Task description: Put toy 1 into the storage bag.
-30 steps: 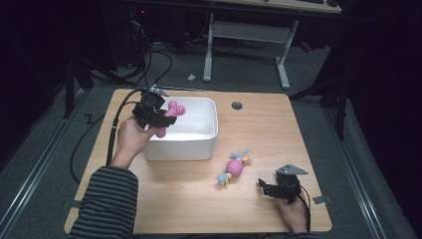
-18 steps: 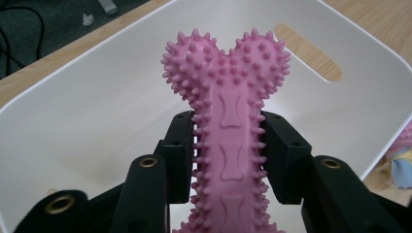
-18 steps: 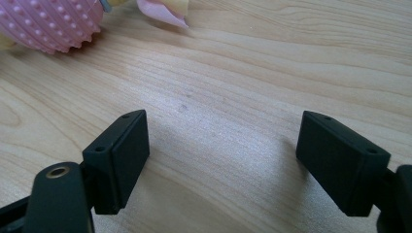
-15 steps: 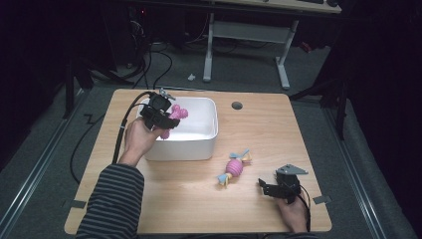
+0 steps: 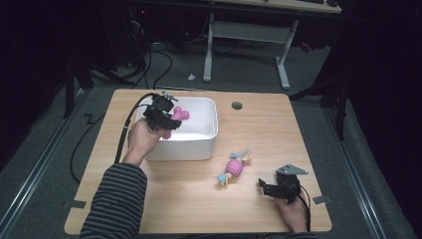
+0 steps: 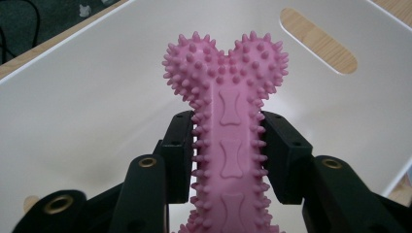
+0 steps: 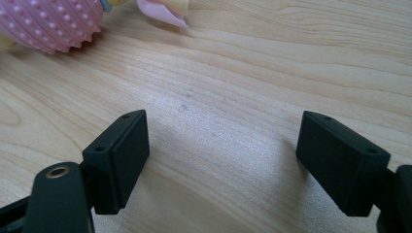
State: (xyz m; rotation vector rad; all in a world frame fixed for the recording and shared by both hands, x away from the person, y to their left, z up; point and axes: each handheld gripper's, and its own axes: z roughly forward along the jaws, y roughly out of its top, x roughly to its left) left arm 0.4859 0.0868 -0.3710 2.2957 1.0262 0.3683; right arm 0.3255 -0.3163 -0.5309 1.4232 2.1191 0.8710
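Note:
A pink spiky bone toy (image 6: 227,116) is clamped between the black jaws of my left gripper (image 6: 227,155), its heart-shaped end pointing into the white bin (image 6: 87,97). From above, the left gripper (image 5: 166,119) hangs over the bin's (image 5: 211,107) left part with the bone toy (image 5: 177,117) in it. My right gripper (image 5: 265,188) rests near the table's front right, jaws wide apart over bare wood (image 7: 221,155). A pink candy-shaped toy (image 5: 233,167) with blue and yellow ends lies left of it; its knobbly pink body (image 7: 51,22) sits at the top left of the right gripper view.
The wooden table (image 5: 259,124) has a round cable hole (image 5: 237,105) behind the bin. A black cable (image 5: 125,130) trails from the left gripper over the table's left side. A desk frame (image 5: 244,35) stands on the floor beyond the table.
My left gripper with the bone toy has sunk a little lower over the bin. The right gripper and the candy-shaped toy have stayed put.

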